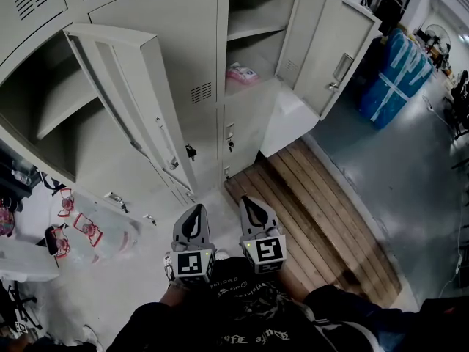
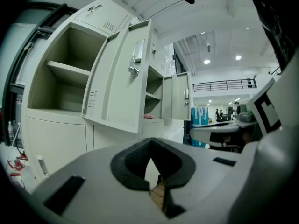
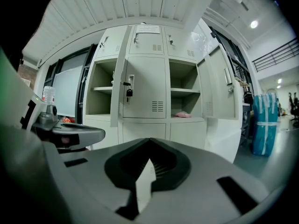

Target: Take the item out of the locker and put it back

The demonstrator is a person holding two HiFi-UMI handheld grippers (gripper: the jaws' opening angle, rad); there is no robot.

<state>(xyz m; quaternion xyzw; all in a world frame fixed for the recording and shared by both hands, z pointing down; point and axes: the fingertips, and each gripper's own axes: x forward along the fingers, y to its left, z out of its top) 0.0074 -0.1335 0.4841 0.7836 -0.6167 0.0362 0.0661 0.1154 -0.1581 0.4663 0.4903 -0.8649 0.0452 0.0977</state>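
Jaws of the left gripper (image 1: 196, 213) and right gripper (image 1: 251, 204) are pressed together, gripping nothing. Both grippers sit side by side close to the person's body, nearly level, pointing at the locker (image 1: 165, 28). Well apart from them, the pink item (image 1: 242, 74) lies flat on the floor of the open right-hand compartment, its long axis across the opening.

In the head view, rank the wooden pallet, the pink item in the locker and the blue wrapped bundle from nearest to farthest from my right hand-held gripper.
1. Wooden pallet, on the floor beside the right hand-held gripper.
2. Pink item, at the bottom of the open locker ahead.
3. Blue wrapped bundle, far off at the right.
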